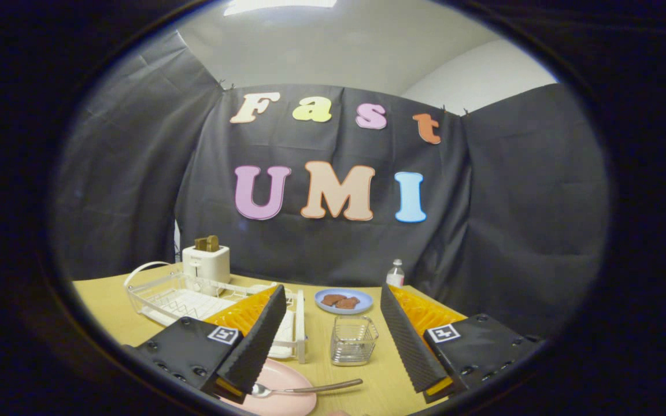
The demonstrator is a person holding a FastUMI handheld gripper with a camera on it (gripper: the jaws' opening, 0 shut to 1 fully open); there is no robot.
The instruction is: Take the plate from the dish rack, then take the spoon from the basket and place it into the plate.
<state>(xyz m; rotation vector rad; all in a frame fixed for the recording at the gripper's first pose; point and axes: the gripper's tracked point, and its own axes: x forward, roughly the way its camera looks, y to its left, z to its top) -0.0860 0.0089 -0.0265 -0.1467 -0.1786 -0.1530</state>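
The gripper (333,332) hangs above the yellow table (379,381) with its two fingers spread wide and nothing between the ribbed pads (261,341). Down at the near edge sits the pink plate (287,398), flat on the table, partly tucked under the left finger. And there's the spoon (304,389): bowl resting on the plate, handle reaching out to the right over the rim and onto the table. It lies below the open gap, touching neither finger.

Just ahead, between the fingers, stands the small wire basket (354,340), upright, with nothing visible inside. Beyond it, farther back, a blue plate (344,301) carries two brown pieces of food. To the left, the white dish rack (194,300) stretches along the table, its near end hidden behind the left finger; no plate can be seen in its slots. Behind the rack, at the far left, a white toaster (206,263) has brown slices poking out of the top. Far right of the blue plate, by the black cloth, stands a small clear bottle (395,274) with a white cap.
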